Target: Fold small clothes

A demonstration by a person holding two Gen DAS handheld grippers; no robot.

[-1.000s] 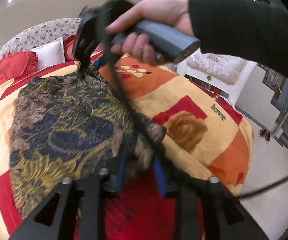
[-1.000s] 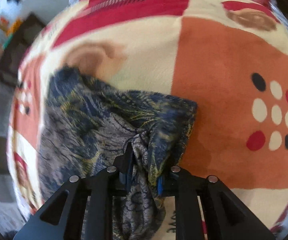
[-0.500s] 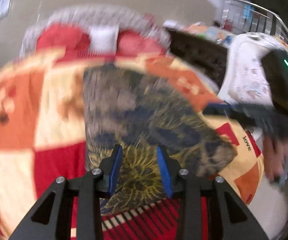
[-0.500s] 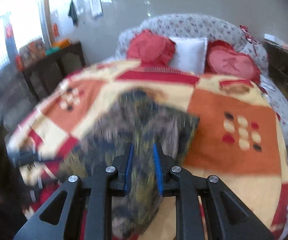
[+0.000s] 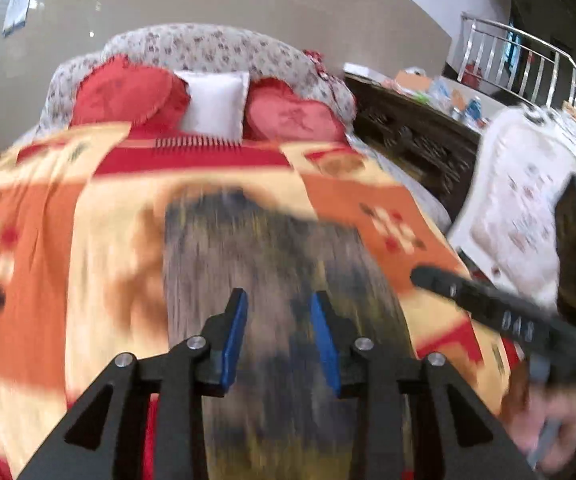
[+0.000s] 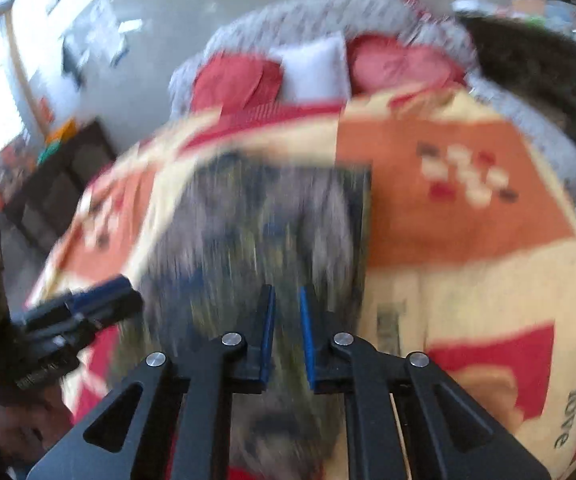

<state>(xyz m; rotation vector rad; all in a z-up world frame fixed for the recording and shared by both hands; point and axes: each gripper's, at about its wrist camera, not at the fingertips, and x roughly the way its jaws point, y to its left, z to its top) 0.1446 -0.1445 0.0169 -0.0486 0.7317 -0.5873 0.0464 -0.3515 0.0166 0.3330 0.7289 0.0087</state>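
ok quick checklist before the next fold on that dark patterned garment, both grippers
1. Left gripper free of cloth: ok, open, nothing between its pads.
2. Right gripper free of cloth: cannot tell; narrow gap, blurred.
3. Dark patterned garment lying on the blanket: ok, roughly a rectangle.
4. Garment edges aligned, no wrinkles: cannot tell, motion blur.
5. Grippers apart from each other: ok, right one off to the side in the left wrist view.

"love" on blanket (image 6: pixel 488 280)
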